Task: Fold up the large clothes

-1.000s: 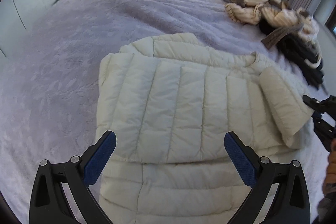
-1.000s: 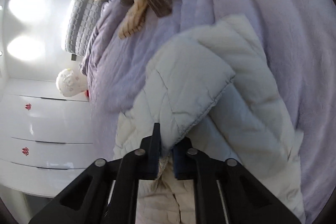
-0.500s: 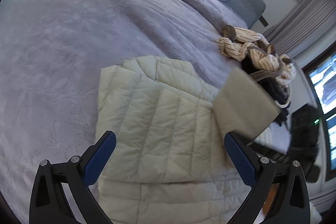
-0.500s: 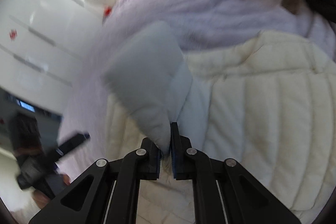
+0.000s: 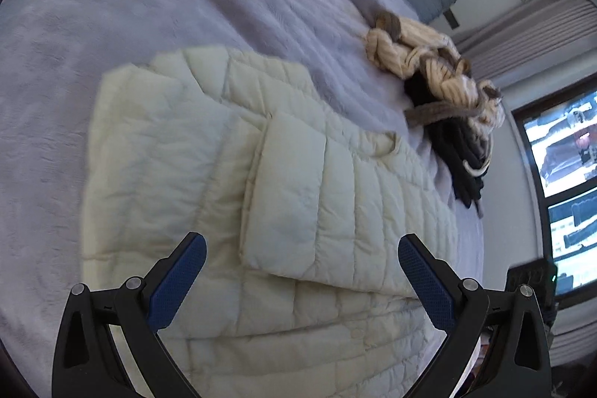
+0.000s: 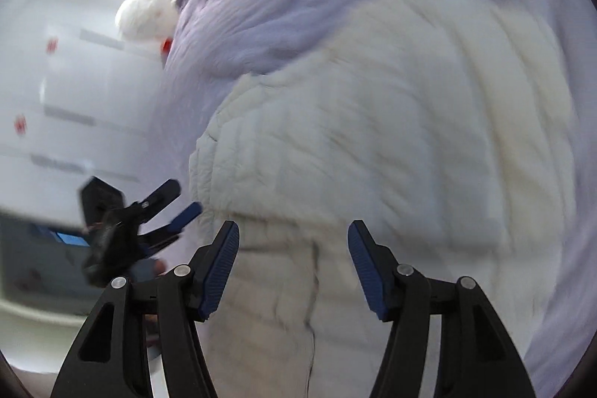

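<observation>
Sleeve: folded cream quilted puffer jacket [image 5: 261, 196] now carries it flat, out of my grip.
Right gripper [image 6: 293, 265]: opening, empty.
Left gripper [image 5: 302, 271]: still spread, empty.

Left gripper [image 5: 302, 271] first: two matte black fingers, each a flat arm with a long teardrop cutout near its base. Silver round screw heads sit at the pivots, two a side. The pads [image 5: 178, 280] are deep blue with a fine dotted grip texture. Now the right gripper [image 6: 293, 265]: same black frame, same silver screws, same blue pads [image 6: 220, 273], ribbed edges showing here. In the right wrist view the left gripper appears again, blurred, carrying a black angular block on its body, blue pad tips just visible.
</observation>
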`<state>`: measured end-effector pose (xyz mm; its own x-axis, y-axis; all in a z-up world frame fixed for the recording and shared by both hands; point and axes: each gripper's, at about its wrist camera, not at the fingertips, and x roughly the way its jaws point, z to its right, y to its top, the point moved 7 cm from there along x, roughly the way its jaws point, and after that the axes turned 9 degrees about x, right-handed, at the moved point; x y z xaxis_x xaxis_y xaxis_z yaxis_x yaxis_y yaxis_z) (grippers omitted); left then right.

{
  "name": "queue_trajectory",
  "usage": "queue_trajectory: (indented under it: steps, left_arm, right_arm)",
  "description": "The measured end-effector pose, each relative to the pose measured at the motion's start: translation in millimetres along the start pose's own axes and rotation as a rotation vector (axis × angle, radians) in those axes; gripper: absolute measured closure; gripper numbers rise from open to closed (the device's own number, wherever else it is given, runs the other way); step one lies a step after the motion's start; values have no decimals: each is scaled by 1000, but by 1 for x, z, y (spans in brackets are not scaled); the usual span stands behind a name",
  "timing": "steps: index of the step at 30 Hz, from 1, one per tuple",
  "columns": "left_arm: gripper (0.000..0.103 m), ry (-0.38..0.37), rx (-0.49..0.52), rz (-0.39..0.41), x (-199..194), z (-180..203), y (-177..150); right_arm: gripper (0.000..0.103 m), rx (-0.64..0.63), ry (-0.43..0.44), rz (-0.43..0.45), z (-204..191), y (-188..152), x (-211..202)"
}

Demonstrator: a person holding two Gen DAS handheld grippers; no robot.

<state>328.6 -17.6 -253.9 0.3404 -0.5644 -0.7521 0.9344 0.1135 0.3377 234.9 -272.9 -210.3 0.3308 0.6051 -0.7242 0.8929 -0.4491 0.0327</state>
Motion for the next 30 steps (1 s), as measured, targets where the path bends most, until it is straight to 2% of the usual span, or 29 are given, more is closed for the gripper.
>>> queue_trajectory:
  steps: [5, 8, 9, 10, 11, 12, 13, 14, 16, 20, 22, 25, 30]
  left_arm:
    - [0, 7, -57, -31, 23, -2, -5]
    - [0, 10, -82, -19, 28, 0, -1]
    - [3, 20, -82, -9, 29, 3, 2]
    - [19, 35, -78, 0, 29, 4, 4]
    - [30, 44, -73, 1, 30, 6, 6]
    - [59, 42, -74, -7, 30, 6, 7]
    - [88, 38, -79, -14, 30, 6, 8]
    - [97, 33, -78, -10, 29, 7, 9]
    - [97, 27, -47, 23, 19, 13, 10]
    - [97, 33, 21, 66, -7, 19, 0]
    - [97, 46, 24, 56, -13, 12, -12]
    - [97, 91, 1, -2, -1, -10, -31]
    - [97, 108, 10, -23, 14, -24, -34]
  right_arm:
    - [38, 229, 40, 53, 66, -1, -18]
    - [38, 326, 116, 123, 86, 11, -26]
    - [38, 361, 148, 155, 91, 18, -30]
    - [38, 379, 162, 170, 93, 21, -30]
    - [39, 415, 182, 196, 98, 26, -32]
    - [41, 435, 196, 209, 99, 30, -33]
    - [52, 453, 208, 220, 101, 34, -32]
    - [71, 474, 214, 231, 104, 36, -33]
    - [93, 490, 211, 237, 109, 39, -35]
    - [95, 453, 212, 219, 109, 33, -44]
    - [95, 418, 189, 206, 107, 27, -42]
    - [95, 390, 119, 173, 112, 16, -29]
    - [95, 420, 110, 173, 121, 21, -11]
